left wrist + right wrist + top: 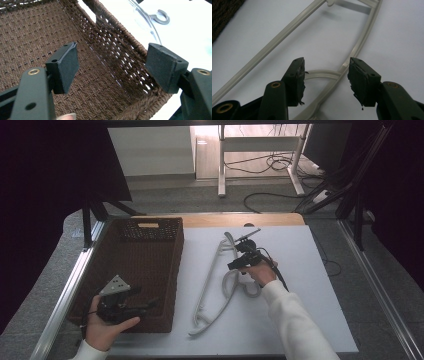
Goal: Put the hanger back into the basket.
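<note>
White plastic is what the right gripper [325, 75] is hovering over: a clothes hanger [216, 285] lying flat on the pale table [310, 320], just beside the brown wicker basket [150, 265]. Its jaws are standing partly apart around the hanger's curved rim, seemingly not pressing it. Meanwhile the left gripper [111, 65] is waiting inside the basket, wide and empty.
</note>
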Action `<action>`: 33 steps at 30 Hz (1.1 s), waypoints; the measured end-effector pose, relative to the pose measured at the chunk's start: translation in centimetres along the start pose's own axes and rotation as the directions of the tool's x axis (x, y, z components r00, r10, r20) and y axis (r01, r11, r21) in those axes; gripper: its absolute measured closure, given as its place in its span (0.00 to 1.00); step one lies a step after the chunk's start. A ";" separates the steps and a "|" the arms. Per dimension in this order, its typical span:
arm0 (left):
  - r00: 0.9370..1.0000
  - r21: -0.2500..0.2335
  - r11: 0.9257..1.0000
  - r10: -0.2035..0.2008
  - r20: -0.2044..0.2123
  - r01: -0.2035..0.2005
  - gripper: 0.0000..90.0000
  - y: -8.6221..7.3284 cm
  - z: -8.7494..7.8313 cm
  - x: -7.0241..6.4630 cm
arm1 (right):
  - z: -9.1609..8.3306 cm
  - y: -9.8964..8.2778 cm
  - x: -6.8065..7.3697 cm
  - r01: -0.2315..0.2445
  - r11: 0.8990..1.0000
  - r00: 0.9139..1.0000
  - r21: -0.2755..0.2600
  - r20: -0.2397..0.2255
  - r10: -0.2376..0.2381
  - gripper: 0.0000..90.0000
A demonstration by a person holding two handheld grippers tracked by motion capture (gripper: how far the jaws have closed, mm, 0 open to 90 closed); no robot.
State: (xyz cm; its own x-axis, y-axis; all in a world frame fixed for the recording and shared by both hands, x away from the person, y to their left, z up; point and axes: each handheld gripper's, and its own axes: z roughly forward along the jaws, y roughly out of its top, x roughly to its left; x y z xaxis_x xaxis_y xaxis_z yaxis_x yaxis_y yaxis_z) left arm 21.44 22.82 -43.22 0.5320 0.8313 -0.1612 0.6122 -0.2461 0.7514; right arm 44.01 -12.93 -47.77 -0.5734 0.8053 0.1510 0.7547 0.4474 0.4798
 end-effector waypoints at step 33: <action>1.000 -0.004 1.000 0.003 -0.008 -0.003 0.29 0.0 -0.1 0.0 | 1.9 -2.6 5.1 0.042 0.990 0.999 0.135 -0.022 -0.039 0.62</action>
State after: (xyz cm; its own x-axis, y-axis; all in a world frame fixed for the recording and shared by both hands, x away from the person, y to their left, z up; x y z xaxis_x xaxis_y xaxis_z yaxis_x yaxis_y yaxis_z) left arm 21.41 22.90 -43.19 0.5290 0.8346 -0.1536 0.6082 -0.2466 0.7545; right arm 39.71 -9.25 -49.89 -0.6093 0.7783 0.1516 0.7664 0.5290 0.3643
